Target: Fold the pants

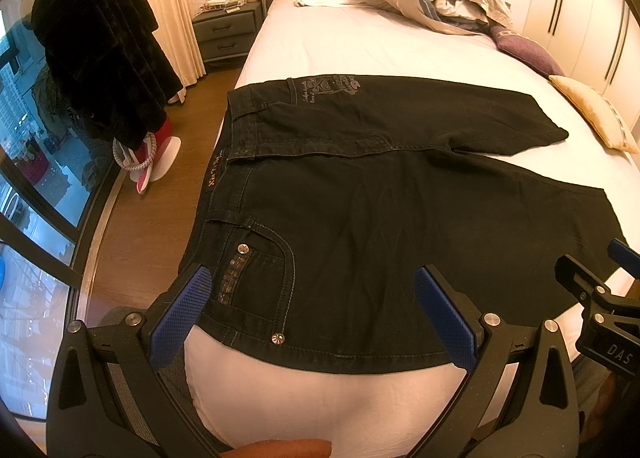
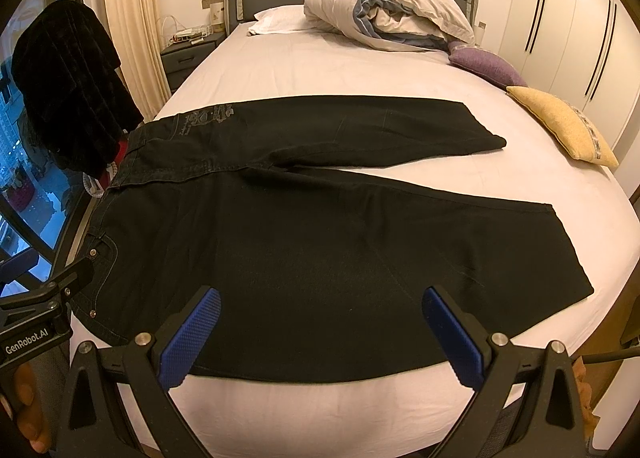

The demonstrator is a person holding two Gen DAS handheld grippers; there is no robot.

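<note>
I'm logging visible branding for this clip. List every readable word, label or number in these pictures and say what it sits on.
"GenRobot.AI": white print on the left gripper body, in the right wrist view.
"DAS": embossed on the right gripper body, cut off at the frame edge.
Orange stitched script inside the waistband of the black pants: too small to read.
Grey embroidered emblem with script by the far pocket: not legible.
</note>
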